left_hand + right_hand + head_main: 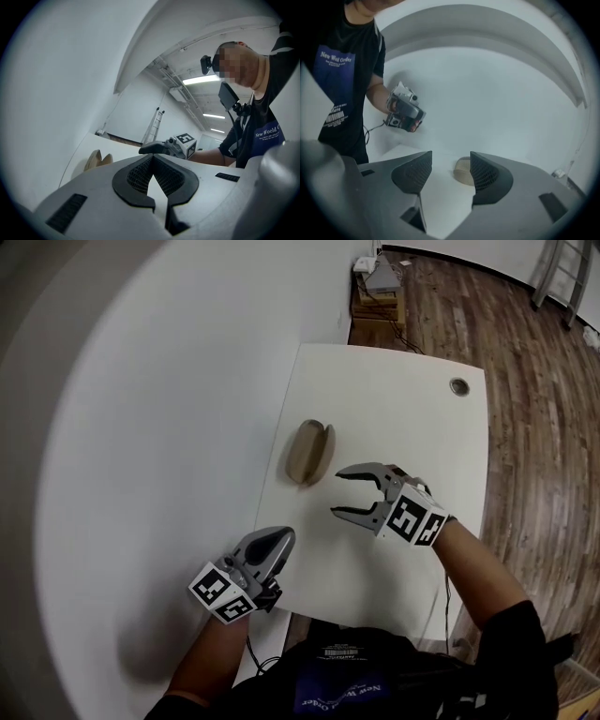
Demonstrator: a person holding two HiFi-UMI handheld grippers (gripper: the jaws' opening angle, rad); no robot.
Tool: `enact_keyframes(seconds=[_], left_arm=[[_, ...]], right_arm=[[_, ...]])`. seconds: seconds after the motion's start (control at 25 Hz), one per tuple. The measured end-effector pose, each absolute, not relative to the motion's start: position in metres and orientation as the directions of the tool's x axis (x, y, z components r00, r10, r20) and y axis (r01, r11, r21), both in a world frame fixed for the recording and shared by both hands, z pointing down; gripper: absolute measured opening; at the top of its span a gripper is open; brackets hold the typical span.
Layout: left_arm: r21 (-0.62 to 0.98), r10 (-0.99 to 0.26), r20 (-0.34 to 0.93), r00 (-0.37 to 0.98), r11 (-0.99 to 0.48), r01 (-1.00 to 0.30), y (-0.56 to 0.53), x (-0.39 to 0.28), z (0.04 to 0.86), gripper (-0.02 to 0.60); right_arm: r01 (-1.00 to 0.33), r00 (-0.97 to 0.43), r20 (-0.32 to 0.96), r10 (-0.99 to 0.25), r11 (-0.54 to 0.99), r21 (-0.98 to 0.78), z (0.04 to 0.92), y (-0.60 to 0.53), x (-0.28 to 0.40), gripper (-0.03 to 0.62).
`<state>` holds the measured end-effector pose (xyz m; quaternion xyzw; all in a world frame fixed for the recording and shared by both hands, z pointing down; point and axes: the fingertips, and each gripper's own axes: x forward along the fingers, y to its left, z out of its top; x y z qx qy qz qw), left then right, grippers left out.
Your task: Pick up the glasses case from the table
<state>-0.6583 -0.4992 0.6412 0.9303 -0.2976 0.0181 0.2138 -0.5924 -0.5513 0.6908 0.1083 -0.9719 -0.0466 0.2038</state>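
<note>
A tan glasses case [308,452] lies on the white table [394,409], near its left edge by the wall, its lid slightly parted. My right gripper [337,493] hovers just in front of it, jaws spread wide and empty; in the right gripper view the case [462,171] shows beyond the gap of the right gripper [450,161]. My left gripper [284,538] hangs at the table's near left corner, shut with nothing in it. In the left gripper view the left gripper [152,158] has its pads meeting, and the case [96,161] sits far to the left.
A white wall [141,427] runs along the table's left side. A round cable hole [458,385] sits at the far right corner of the table. Beyond the table a wooden crate [379,298] with devices stands on the wood floor [534,427].
</note>
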Motion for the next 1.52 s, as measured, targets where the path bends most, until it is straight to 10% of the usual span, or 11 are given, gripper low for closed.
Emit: enact_keyframes(seconds=[0.6,1.52], left_arm=[[0.418,-0.554,0.170,0.815,-0.709,-0.568,-0.534,-0.656,0.705,-0.002],[0.451,-0.586,0.168,0.793,-0.669,-0.590,-0.559,-0.668,0.772,-0.002]], right_arm=[[0.191,-0.726,0.631,-0.274,0.801,0.568,0.775,-0.629,-0.615,0.247],[0.460,-0.588,0.797,-0.137,0.754,0.469,0.868,-0.660,-0.642,0.253]])
